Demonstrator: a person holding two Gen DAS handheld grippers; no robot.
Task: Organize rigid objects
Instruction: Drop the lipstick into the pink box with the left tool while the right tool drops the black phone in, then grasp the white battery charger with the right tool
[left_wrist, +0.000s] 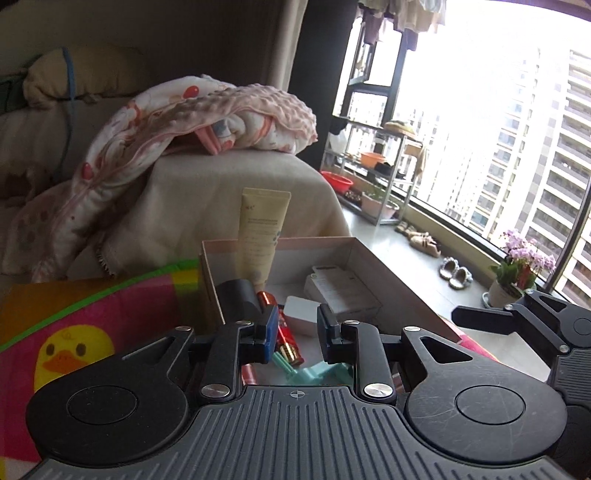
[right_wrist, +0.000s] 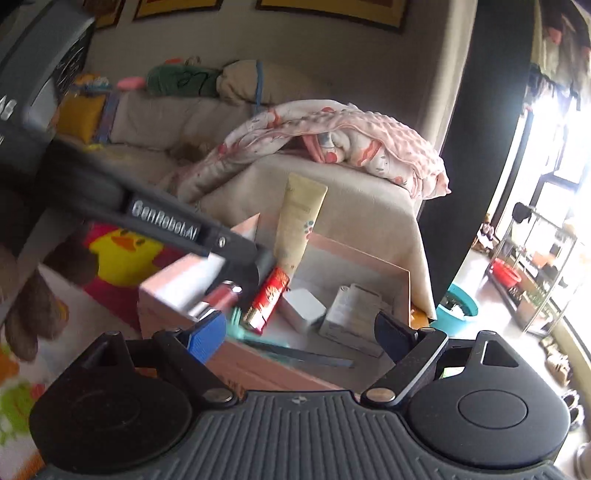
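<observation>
An open pink box (left_wrist: 314, 240) sits on the floor below both grippers. A cream tube (left_wrist: 262, 229) stands upright in its far left corner, beside a black cylinder (left_wrist: 238, 299). A red stick (left_wrist: 286, 332), a small white box (left_wrist: 299, 314), a white carton (left_wrist: 340, 291) and a teal piece (left_wrist: 314, 371) also lie inside. My left gripper (left_wrist: 297, 332) hovers over the box, its jaws narrowly apart with nothing between them. My right gripper (right_wrist: 299, 336) stands wide open above the box's near side (right_wrist: 258, 365), also with nothing in it. The right wrist view also shows the tube (right_wrist: 299, 221) and the carton (right_wrist: 351, 314).
A sofa with a pink blanket (left_wrist: 207, 114) rises just behind the box. A duck play mat (left_wrist: 74, 347) lies to the left. Slippers (left_wrist: 456, 275) and a flower pot (left_wrist: 517, 269) sit by the window on the right. A teal basin (right_wrist: 458, 306) stands past the box.
</observation>
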